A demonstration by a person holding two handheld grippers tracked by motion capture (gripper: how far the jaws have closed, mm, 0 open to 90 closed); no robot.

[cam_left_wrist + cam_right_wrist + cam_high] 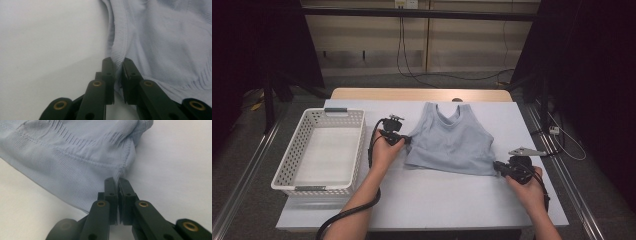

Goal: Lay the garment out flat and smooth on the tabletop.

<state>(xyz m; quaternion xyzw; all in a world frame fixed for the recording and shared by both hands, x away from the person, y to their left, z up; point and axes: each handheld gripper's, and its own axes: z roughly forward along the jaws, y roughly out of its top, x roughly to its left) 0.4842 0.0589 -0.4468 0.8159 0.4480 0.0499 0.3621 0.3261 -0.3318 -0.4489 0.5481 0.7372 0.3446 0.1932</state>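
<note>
Currently both grippers are clamped on the pale blue tank top point(451, 142), which lies flat mid-surface point(437, 200). Left gripper point(407, 140): jaws pinched on the ribbed side edge by the armhole. Right gripper point(498, 167): jaws closed tight on the bottom hem corner. White basket point(319, 150) sits just left, apart from the top.

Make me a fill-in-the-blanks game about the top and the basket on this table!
1. The light blue tank top lies flat on the ____ table.
2. The white basket stands on the tank top's ____ side in the high view.
3. The left gripper has its fingers pinched on the top's ribbed ____.
4. The right gripper grips the top's bottom ____.

Missing words: white; left; edge; corner
</note>
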